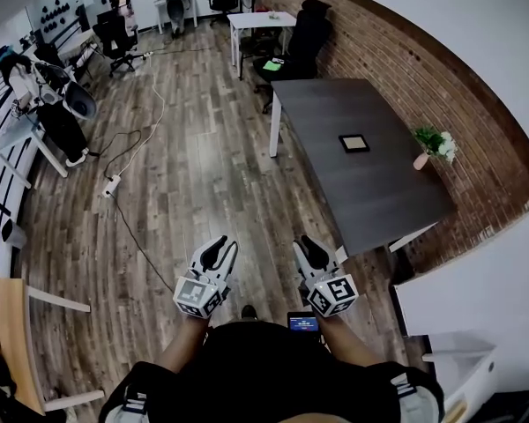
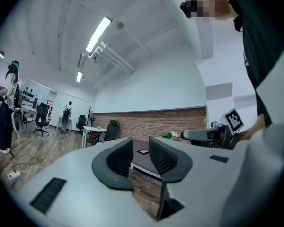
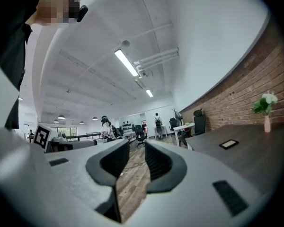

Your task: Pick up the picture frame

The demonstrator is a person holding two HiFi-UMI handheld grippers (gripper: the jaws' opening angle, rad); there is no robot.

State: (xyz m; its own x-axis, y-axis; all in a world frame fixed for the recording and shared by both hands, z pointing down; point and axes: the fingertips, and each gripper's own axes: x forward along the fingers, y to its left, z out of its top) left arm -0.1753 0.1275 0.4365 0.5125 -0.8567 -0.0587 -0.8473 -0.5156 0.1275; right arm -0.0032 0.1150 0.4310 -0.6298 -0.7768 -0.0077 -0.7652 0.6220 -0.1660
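Observation:
A small dark picture frame [image 1: 353, 143] lies flat on the dark grey table [image 1: 335, 183] by the brick wall, well ahead and to the right of both grippers. It shows far off between the left jaws in the left gripper view [image 2: 143, 151] and off to the right in the right gripper view [image 3: 228, 144]. My left gripper [image 1: 222, 249] and right gripper [image 1: 310, 247] are held side by side over the wooden floor, close to my body. Both stand open with nothing between their jaws.
A pink vase with a green and white plant [image 1: 432, 144] stands at the table's right edge near the wall. A black office chair [image 1: 301, 38] and a white desk [image 1: 260, 20] are beyond the table. Cables and a power strip [image 1: 112, 184] lie on the floor to the left.

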